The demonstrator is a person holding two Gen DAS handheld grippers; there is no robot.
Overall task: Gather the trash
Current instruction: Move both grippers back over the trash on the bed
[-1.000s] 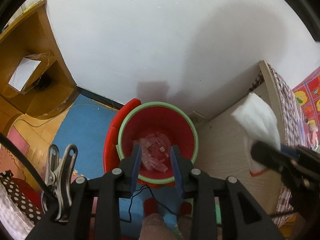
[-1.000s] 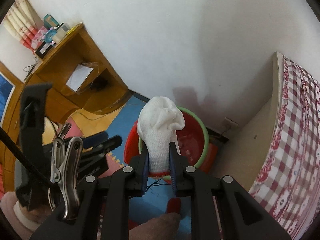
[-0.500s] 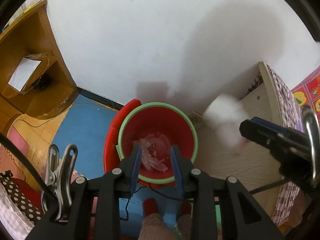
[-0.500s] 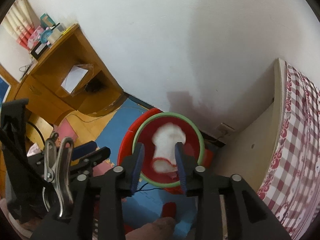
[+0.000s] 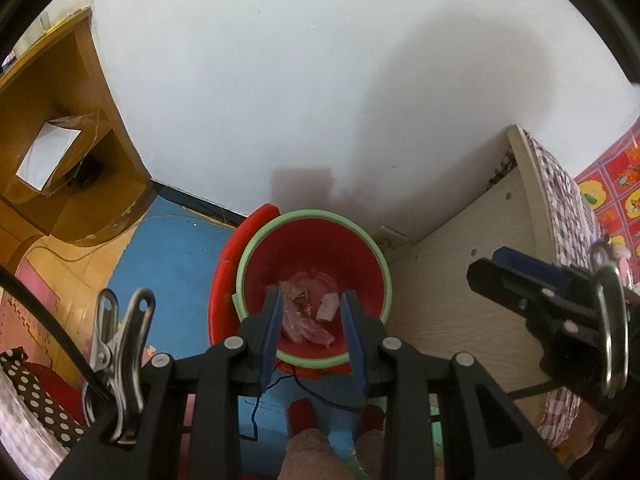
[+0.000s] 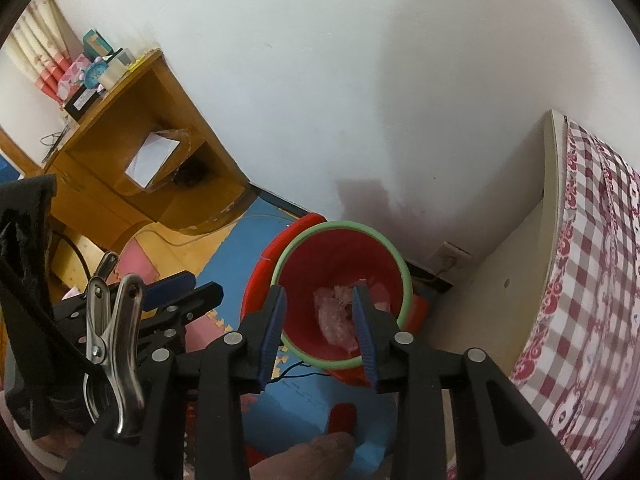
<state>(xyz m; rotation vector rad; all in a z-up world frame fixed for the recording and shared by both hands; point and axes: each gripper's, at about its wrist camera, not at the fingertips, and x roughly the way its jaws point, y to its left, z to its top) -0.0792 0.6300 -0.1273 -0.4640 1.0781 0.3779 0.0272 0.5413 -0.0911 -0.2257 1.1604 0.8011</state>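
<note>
Bucket [image 5: 256, 276] in the left wrist view: red with a pale green rim, on the floor against the white wall [image 5: 280, 80], wooden bed frame [image 5: 460, 280] close on its right, blue mat [image 5: 176, 256] on its left. Crumpled pinkish trash [image 5: 304, 322] at the bottom, a small pale scrap [image 5: 328, 307] just right of it. Left gripper [image 5: 311, 340] aimed down over the near rim, jaws narrowly parted, nothing between the pads. Right gripper [image 5: 516, 276] at the far right of this view, over the bed frame, nothing visible in it. Best kept clear of the rim on the way out, so as not to tip the bucket. In the right wrist view: right gripper [image 6: 318, 330] above the same bucket [image 6: 296, 280], jaws apart and empty, trash [image 6: 334, 320] lying inside, partly hidden behind the right pad. Left gripper [image 6: 182, 292] low on the left, near the mat, empty. Wooden desk [image 6: 120, 152] far left by the wall. Drop apparently complete; worth confirming nothing clings to the pads, then lifting straight up and away, keeping the two grippers apart, before seeking further litter.
</note>
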